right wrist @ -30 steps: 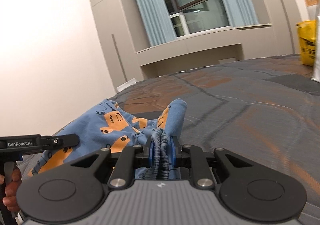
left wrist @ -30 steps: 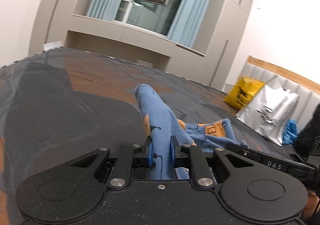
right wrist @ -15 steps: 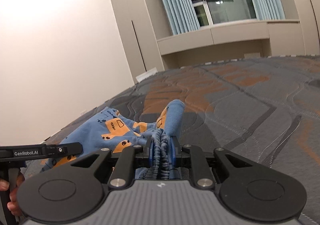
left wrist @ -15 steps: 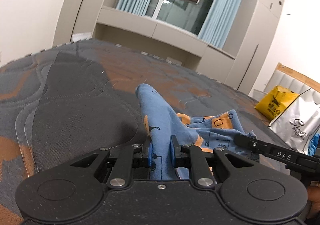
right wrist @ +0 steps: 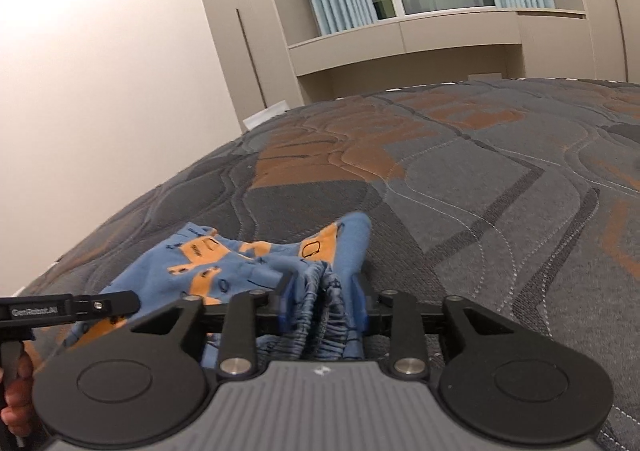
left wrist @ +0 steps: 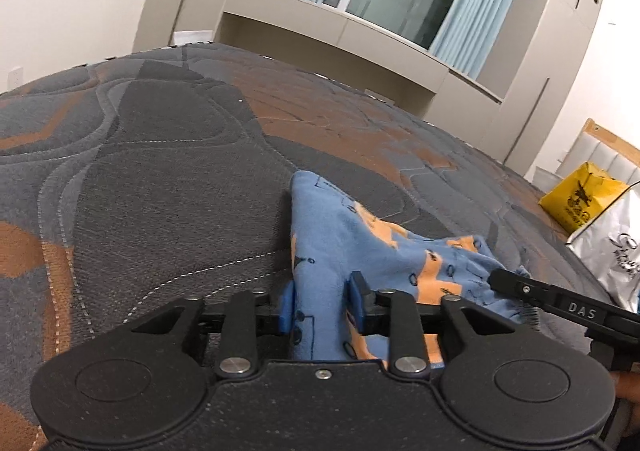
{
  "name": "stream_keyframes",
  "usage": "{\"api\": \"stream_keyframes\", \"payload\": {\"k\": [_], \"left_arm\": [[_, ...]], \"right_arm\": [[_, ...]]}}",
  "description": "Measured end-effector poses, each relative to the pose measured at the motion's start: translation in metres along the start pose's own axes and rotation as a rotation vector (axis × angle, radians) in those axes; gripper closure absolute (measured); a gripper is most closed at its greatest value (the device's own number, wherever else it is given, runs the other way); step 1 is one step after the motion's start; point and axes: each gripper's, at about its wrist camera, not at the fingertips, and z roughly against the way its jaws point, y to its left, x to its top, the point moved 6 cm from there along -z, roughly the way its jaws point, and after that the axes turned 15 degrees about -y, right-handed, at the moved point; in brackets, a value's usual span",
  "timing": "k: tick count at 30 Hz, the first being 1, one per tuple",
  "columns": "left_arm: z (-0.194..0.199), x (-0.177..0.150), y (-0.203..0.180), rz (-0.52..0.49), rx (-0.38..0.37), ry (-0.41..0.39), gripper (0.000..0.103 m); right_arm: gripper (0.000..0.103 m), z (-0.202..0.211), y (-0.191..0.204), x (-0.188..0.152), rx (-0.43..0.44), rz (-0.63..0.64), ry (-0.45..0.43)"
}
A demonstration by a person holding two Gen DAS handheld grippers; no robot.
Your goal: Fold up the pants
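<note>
Both tongs, left [left wrist: 320, 305] and right [right wrist: 322, 299], have just been opening; the blue pants [left wrist: 360, 251] lie between loosened pads on the mattress [left wrist: 160, 171]. Risk: withdrawal snags fabric, undoing the fold.

The gripper bodies hide the near part of the pants [left wrist: 332, 251] in both views.

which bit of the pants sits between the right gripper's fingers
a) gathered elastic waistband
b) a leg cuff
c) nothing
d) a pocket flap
a: in the right wrist view the ribbed, gathered waistband of the blue pants sits between the right gripper fingers, whose jaws have just been opening.
</note>
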Motion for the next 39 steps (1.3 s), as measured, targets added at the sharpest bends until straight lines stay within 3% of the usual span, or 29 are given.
{"api": "stream_keyframes", "payload": {"k": [2, 7, 9, 13, 16, 24, 29, 33, 36, 39], "left_arm": [[0.002, -0.002, 0.0, 0.0, 0.014, -0.001, 0.06], [0.004, -0.003, 0.005, 0.003, 0.055, 0.001, 0.033], [0.005, -0.003, 0.005, -0.004, 0.061, -0.004, 0.029], [0.006, -0.004, 0.003, -0.025, 0.073, -0.007, 0.009], [0.008, -0.003, 0.002, -0.032, 0.074, -0.021, 0.002], [0.006, -0.005, 0.0, -0.058, 0.1, 0.0, 0.001], [0.025, 0.005, -0.004, -0.046, 0.108, -0.062, 0.001], [0.039, 0.007, -0.008, -0.039, 0.114, -0.065, 0.001], [0.053, 0.007, -0.013, -0.058, 0.12, -0.062, 0.001], [0.07, 0.005, -0.021, -0.074, 0.112, -0.069, 0.001]], "right_arm": [[0.054, -0.001, -0.003, -0.001, -0.01, -0.011, 0.004], [0.025, -0.001, -0.01, -0.001, -0.055, -0.028, 0.001], [0.017, 0.0, -0.013, -0.002, -0.068, -0.039, -0.002], [0.003, 0.005, -0.017, -0.003, -0.07, -0.066, -0.02], [0.0, 0.008, -0.018, -0.002, -0.072, -0.079, -0.035], [0.0, 0.012, -0.02, -0.004, -0.073, -0.107, -0.04], [0.0, 0.018, -0.015, -0.003, -0.051, -0.099, -0.077], [0.0, 0.026, -0.012, -0.001, -0.04, -0.104, -0.111], [0.0, 0.048, -0.006, 0.007, -0.061, -0.106, -0.18], [0.0, 0.074, 0.009, 0.014, -0.027, -0.097, -0.22]]}}
